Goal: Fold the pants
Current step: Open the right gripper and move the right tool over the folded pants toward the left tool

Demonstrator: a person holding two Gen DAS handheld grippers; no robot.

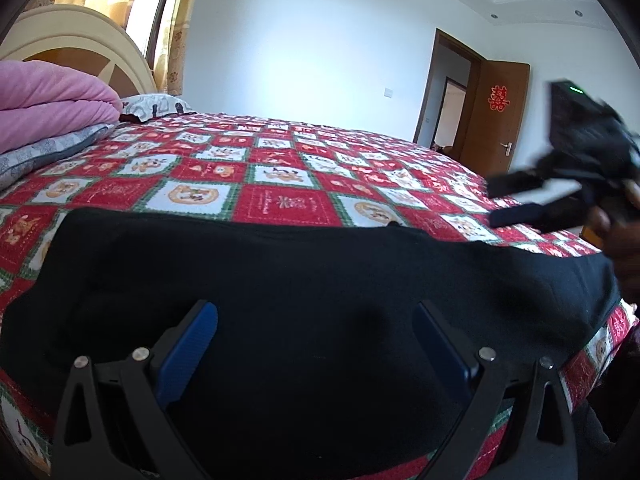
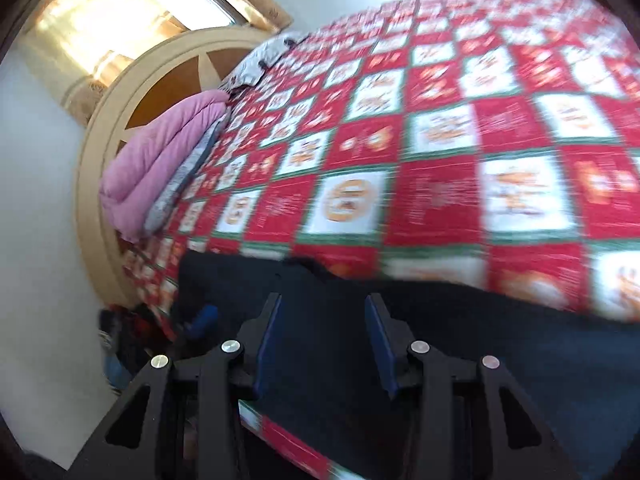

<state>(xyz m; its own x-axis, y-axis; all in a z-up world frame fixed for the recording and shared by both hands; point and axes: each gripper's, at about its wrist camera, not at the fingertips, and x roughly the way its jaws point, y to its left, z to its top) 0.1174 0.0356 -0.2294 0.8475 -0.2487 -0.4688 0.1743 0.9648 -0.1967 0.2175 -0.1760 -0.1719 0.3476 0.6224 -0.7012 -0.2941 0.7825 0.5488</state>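
Black pants [image 1: 304, 320] beneath both gaping, empty tools [image 1: 316, 336] [image 2: 324, 320].

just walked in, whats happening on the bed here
A person is folding black pants laid flat along the near edge of a bed with a red checked quilt. The left tool sits open over the fabric. The right tool, also open and holding nothing, is above the pants too.
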